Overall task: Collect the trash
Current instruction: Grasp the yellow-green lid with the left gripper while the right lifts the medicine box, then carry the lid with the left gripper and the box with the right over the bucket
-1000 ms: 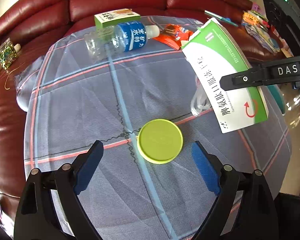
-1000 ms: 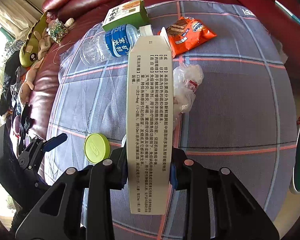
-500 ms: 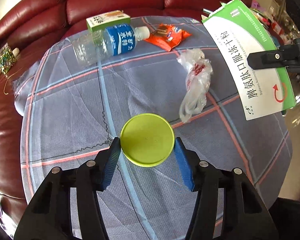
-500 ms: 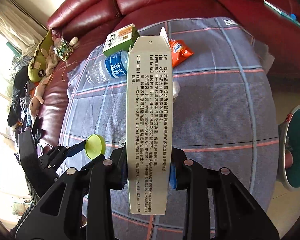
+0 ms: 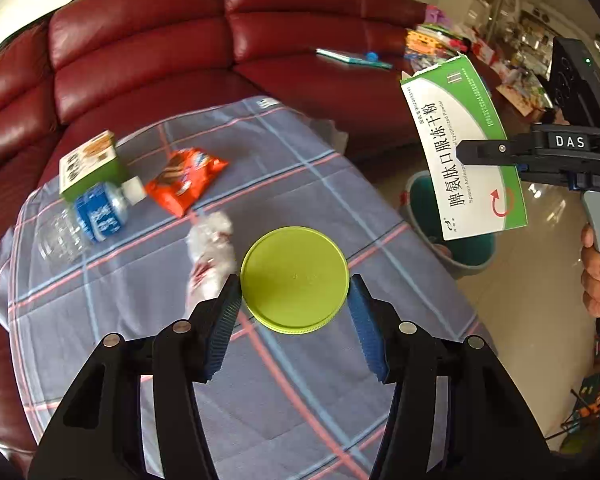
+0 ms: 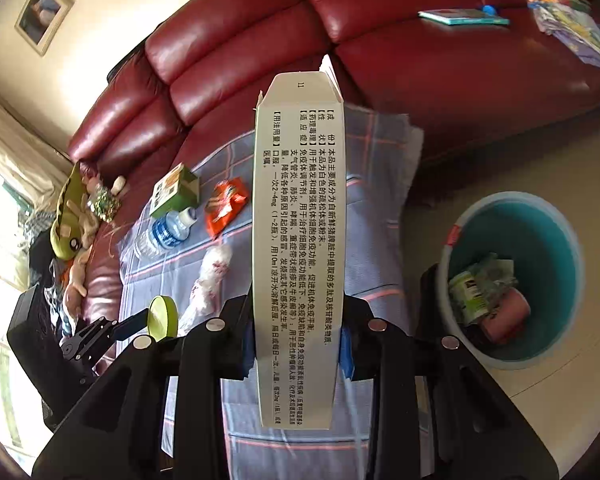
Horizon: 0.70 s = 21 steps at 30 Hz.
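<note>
My left gripper point(image 5: 294, 300) pinches the green lid point(image 5: 295, 279); my right gripper point(image 6: 298, 330) clamps the medicine box point(image 6: 299, 240). Both are mid-carry, I judge; the teal bin point(image 6: 556, 224), right of the jaws, needs aligning before release.

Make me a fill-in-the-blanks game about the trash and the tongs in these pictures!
1. The left tongs are holding a round lid coloured ____.
2. The right tongs are holding a long medicine ____.
3. The bin on the floor is coloured ____.
4. The snack packet lying on the cloth is coloured ____.

Missing words: green; box; teal; orange
</note>
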### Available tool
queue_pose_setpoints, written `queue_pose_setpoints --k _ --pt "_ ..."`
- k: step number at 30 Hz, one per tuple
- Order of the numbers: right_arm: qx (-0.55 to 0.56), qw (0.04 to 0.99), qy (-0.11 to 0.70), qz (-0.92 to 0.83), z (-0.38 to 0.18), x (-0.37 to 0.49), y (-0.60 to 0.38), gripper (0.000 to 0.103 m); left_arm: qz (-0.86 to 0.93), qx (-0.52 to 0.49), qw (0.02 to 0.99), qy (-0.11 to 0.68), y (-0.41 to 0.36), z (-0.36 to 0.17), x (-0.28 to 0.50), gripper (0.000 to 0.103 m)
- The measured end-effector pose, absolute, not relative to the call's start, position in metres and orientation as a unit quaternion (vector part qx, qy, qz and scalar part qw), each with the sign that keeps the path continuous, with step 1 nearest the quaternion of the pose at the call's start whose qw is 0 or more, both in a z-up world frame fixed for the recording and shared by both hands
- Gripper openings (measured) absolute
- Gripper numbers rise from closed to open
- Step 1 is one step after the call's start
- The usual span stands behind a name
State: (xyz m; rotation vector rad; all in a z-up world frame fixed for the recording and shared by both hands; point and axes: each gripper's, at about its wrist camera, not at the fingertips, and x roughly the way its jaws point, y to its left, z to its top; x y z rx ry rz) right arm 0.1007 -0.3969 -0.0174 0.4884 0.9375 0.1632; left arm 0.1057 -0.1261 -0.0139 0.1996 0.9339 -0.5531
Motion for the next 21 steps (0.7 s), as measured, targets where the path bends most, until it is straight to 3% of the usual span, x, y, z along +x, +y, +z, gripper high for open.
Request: queue_pose_setpoints --k 10,21 --pt "0.282 0.865 0.413 -0.037 -0.036 0.054 -0.540 0.029 -0.358 0.142 0.807 0.448 -0.284 -0.029 0.115 0.056" --pt "0.300 0.847 0.430 -0.087 -0.083 0.052 -0.596 0.030 -0.399 0.191 0.752 0.488 -0.409 -0.093 0.127 0.058"
